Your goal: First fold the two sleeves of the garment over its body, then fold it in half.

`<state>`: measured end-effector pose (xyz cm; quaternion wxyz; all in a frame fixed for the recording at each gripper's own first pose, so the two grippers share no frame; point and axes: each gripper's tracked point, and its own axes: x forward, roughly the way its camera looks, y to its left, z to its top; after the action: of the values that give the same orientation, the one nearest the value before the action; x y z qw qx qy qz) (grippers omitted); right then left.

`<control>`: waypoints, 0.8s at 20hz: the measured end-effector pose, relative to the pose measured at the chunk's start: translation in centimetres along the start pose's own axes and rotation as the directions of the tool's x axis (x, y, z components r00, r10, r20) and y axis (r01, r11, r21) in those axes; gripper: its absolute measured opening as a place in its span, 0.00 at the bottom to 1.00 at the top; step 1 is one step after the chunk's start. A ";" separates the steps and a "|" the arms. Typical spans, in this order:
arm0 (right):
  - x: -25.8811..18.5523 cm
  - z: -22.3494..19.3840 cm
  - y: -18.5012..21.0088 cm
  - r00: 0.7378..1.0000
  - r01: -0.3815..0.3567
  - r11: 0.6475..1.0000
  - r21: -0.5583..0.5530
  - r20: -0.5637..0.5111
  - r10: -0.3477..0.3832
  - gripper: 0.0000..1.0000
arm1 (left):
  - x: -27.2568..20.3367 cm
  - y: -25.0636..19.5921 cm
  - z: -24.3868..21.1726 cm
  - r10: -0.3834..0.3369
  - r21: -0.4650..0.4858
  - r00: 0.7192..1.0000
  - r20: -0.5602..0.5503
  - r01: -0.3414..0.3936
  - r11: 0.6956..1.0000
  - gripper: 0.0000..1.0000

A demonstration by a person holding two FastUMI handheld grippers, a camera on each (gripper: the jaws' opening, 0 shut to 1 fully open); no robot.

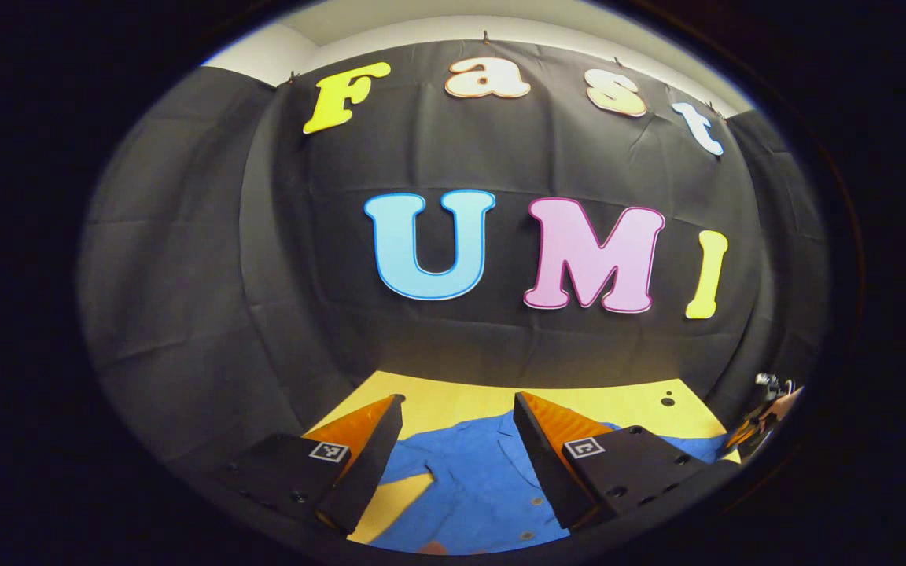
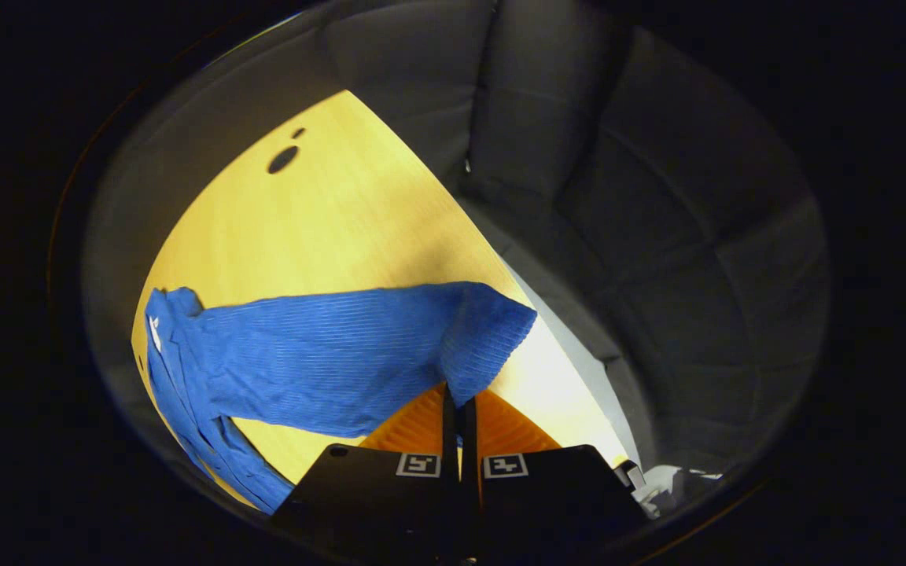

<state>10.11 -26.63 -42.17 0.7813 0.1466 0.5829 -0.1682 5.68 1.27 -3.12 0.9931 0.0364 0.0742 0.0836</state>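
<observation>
A blue button-up shirt point(image 1: 473, 487) lies spread on the yellow table point(image 1: 453, 401). In the left gripper view my left gripper point(image 1: 457, 405) hangs open above the shirt's collar area, nothing between its orange fingers. At that view's right edge the other gripper point(image 1: 764, 420) shows by the shirt's far side. In the right gripper view my right gripper point(image 2: 459, 397) is shut on the cuff end of a blue sleeve point(image 2: 343, 354), which stretches left to the shirt's body point(image 2: 185, 409) and is lifted off the table point(image 2: 327, 228).
Black cloth walls close in the table on all sides. Two dark holes point(image 2: 284, 157) mark the tabletop near its far corner. The table's right edge point(image 2: 547, 314) runs just beyond the held sleeve. Bare tabletop lies beyond the sleeve.
</observation>
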 end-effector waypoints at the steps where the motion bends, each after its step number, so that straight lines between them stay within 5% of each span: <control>1: -1.8 0.6 1.5 0.999 -0.006 1.000 -0.029 0.039 0.007 0.05 | -0.2 0.8 -0.2 -0.005 -0.009 1.000 -0.003 0.005 1.000 0.82; 6: -12.1 3.8 10.2 0.965 -0.042 0.984 -0.174 0.246 0.085 0.05 | -0.8 5.2 -0.5 -0.027 -0.063 1.000 0.012 0.028 0.998 0.79; 11: -21.2 4.5 26.0 0.885 -0.283 0.943 -0.175 0.331 0.327 0.04 | -1.7 10.9 -1.1 0.003 -0.122 1.000 0.023 -0.001 0.993 0.82; 16: -23.3 -0.4 44.3 0.798 -0.484 0.835 -0.261 0.261 0.543 0.05 | -3.5 17.4 -3.3 0.100 -0.125 0.995 -0.005 -0.100 0.987 0.82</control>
<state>22.84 15.54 -18.40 0.8923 0.1981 0.3972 0.0827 -1.04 17.93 -4.41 0.9880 -0.0224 0.0664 0.1378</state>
